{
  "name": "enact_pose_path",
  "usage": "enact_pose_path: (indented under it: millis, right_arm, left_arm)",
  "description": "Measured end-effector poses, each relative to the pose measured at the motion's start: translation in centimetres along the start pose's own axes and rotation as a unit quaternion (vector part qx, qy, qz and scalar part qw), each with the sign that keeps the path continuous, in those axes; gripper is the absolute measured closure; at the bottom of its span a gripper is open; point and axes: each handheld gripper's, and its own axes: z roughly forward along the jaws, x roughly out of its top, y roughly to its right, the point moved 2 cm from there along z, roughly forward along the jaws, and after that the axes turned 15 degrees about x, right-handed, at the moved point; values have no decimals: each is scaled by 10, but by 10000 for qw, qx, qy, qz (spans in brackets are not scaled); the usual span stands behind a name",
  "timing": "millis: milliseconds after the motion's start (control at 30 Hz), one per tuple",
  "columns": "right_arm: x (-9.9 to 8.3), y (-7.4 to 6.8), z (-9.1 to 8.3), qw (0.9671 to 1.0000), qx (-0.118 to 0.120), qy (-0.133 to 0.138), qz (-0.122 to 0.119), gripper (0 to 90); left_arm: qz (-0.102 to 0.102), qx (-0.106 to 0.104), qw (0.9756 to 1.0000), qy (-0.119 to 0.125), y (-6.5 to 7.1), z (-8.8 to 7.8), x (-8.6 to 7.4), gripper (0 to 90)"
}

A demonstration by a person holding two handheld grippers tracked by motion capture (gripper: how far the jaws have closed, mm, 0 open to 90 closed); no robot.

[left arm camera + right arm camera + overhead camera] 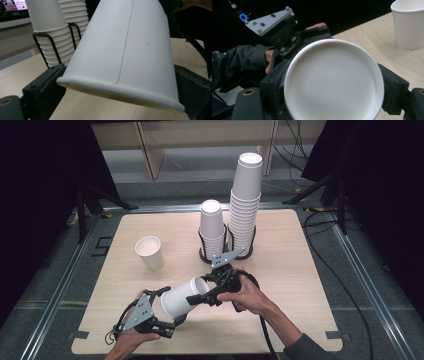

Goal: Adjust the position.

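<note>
A white paper cup (pixel 182 301) lies on its side in the air above the table's front, held between both grippers. My left gripper (pixel 171 306) is at the lower left, its jaws against either side of the cup's wide rim (pixel 120 86). My right gripper (pixel 200 287) comes from the right, and its jaws clamp the narrow base end. In the right gripper view the round cup end (pixel 334 85) sits between the two black jaws, with the left gripper's grey plate (pixel 270 21) behind it.
One upright paper cup (pixel 149 252) stands at the left of the wooden table (pixel 290 270). At the back centre are a short cup stack (pixel 212 227) and a tall cup stack (pixel 246 205), both in black wire holders (pixel 202 254). Cables run along the floor to the right.
</note>
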Motion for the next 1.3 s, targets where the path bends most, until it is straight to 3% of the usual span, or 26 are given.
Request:
enact_pose_path:
  millis: [233, 300, 400, 567, 700, 900, 933, 1000, 1033, 1067, 1133, 1167, 1200, 1233, 1267, 1300]
  right_arm:
    - [-1, 1, -3, 10000, -7, -33, 4, 230]
    - [-1, 2, -3, 10000, -36, -68, -52, 227]
    - [-2, 3, -4, 9999, -58, -100, -53, 224]
    - [-2, 3, -4, 9998, -83, -171, -76, 217]
    - [-2, 2, -4, 9992, -211, -321, -133, 175]
    - [2, -5, -6, 9949, -567, -720, -414, 160]
    - [4, -9, -7, 9906, -753, -921, -673, 161]
    - [6, -13, -7, 9866, -860, -1107, -839, 167]
    - [6, -13, -7, 9866, -860, -1107, -839, 167]
    - [7, -17, -6, 9832, -938, -1276, -903, 167]
    - [7, -22, -5, 9801, -1051, -1435, -882, 169]
    - [7, -22, -5, 9801, -1051, -1435, -882, 169]
    - [8, -22, -4, 9769, -1016, -1536, -1084, 169]
    - [7, -23, -1, 9697, -1147, -1738, -1277, 167]
    - [7, -23, -1, 9697, -1147, -1738, -1277, 167]
    - [6, -24, 4, 9640, -1222, -1942, -1347, 169]
  left_arm:
    - [179, -103, 9996, -184, -1, 0, 1, 116]
    - [141, -144, 9997, -131, 0, 1, 0, 131]
    - [262, -129, 9991, -296, -2, -2, 1, 145]
    - [278, -139, 9989, -343, -2, -2, 2, 158]
    - [253, -189, 9987, -404, -2, -2, 2, 162]
    - [256, -284, 9976, -583, -1, 1, 0, 165]
    - [287, -316, 9969, -655, 0, 1, -1, 165]
    - [306, -306, 9963, -746, 0, 2, -2, 165]
    - [306, -306, 9963, -746, 0, 2, -2, 165]
    - [392, -323, 9950, -861, 0, 3, -3, 165]
    - [433, -321, 9940, -953, 0, 3, -4, 165]
    - [433, -321, 9940, -953, 0, 3, -4, 165]
    - [390, -364, 9943, -926, 1, 5, -5, 165]
    - [467, -338, 9928, -1054, 1, 4, -5, 164]
    - [467, -338, 9928, -1054, 1, 4, -5, 164]
    - [444, -380, 9926, -1062, 2, 5, -6, 164]
